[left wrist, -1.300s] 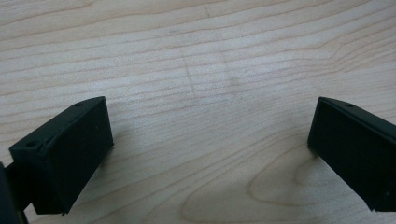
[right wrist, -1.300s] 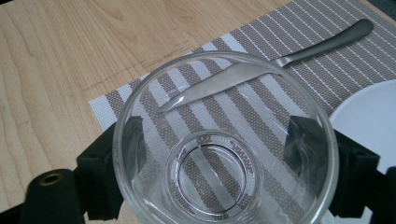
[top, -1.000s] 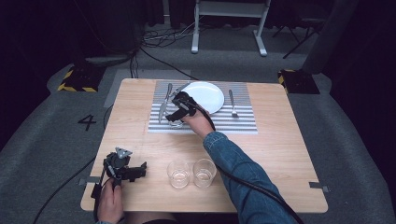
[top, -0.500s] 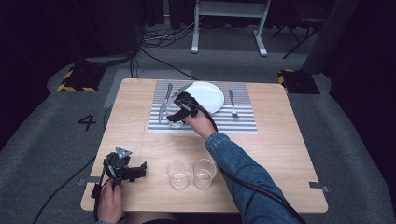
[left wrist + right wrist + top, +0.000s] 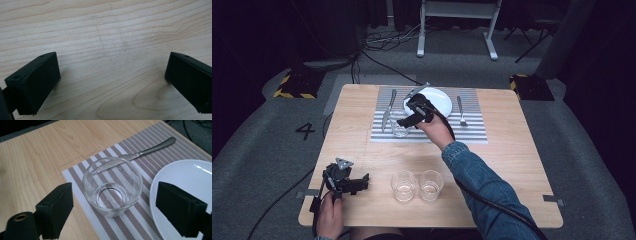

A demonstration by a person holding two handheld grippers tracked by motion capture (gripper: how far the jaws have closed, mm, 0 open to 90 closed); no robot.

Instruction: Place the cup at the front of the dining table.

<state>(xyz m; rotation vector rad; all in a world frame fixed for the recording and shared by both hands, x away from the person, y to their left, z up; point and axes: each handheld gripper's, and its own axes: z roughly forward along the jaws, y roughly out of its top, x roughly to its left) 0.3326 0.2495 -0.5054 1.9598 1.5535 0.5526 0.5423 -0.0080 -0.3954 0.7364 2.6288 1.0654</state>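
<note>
Right gripper view: clear, seemingly empty glass point(image 5: 112, 186) stands upright on striped placemat point(image 5: 140, 220), free between right gripper's point(image 5: 113, 213) parted jaws.

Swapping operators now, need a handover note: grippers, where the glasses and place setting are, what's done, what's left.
Right gripper: jaws have just opened and stand apart, nothing between them, above the clear drinking glass on the striped placemat.
Left gripper: open, empty, on the wooden table near the front left.
Things: that glass stands upright between the steel knife and the white round plate; steel fork right of the plate; two more clear glasses side by side at the table's front.
Done: one glass placed.
Left: probably those two glasses.
</note>
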